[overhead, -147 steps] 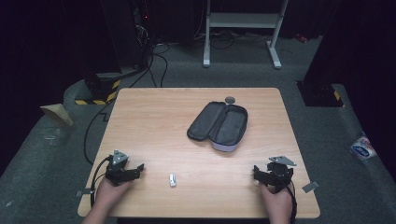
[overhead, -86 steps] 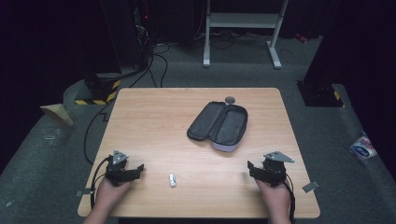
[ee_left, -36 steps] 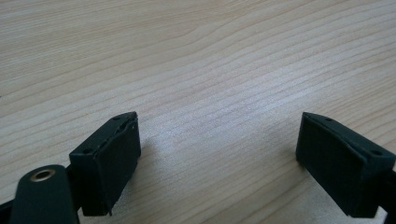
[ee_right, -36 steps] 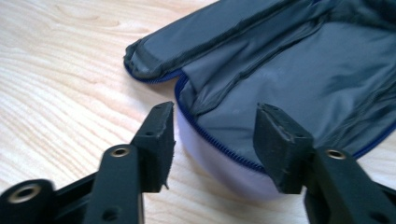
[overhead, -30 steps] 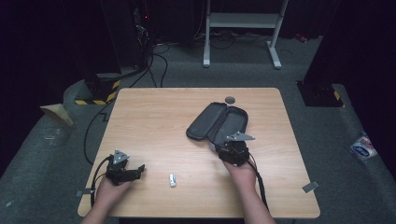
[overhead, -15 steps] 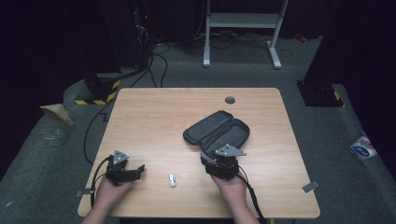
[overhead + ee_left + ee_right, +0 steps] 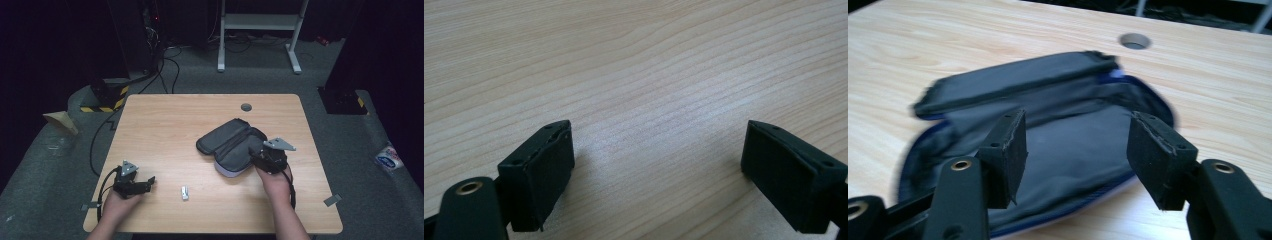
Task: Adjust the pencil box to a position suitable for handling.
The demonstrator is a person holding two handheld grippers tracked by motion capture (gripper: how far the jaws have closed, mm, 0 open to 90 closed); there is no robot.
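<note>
Wooden table (image 7: 165, 125). Open grey zip case (image 7: 231, 146) (lid flap folded back) toward the right edge. Right gripper (image 7: 261, 161) at the case's near end — jaws apart, just been opening, nothing pinched. Left gripper (image 7: 144, 184) near the front left corner, jaws wide, empty. Small white item (image 7: 185, 192) by the front edge.

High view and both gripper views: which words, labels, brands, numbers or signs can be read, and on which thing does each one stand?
No text can be read.
White and blue packet on the floor: printing too small and blurred.
Grey zip case, small white item, wooden table: no text shows.
</note>
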